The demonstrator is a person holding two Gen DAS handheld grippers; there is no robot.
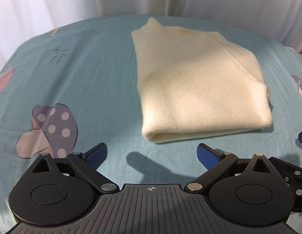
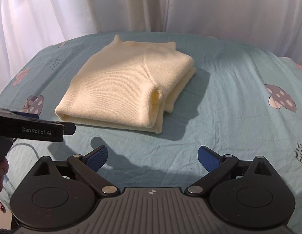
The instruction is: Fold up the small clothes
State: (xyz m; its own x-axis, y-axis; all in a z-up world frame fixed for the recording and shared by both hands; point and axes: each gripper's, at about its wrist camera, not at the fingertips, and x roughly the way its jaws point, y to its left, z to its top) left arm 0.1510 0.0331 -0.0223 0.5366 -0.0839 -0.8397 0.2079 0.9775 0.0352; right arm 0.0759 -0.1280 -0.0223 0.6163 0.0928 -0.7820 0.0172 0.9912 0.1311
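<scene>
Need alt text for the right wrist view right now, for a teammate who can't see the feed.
A cream knit sweater lies folded into a compact rectangle on a light blue mushroom-print bedsheet, white curtains behind. The right gripper hangs open and empty in front of it, and the left gripper pokes in from the left edge.

The sweater is plain cream with a fine ribbed knit. The sheet is pale turquoise, printed with mushrooms in mauve with white dots and pink stems, outlined in black. The curtain is white. Each tool is black with blue pads.
</scene>
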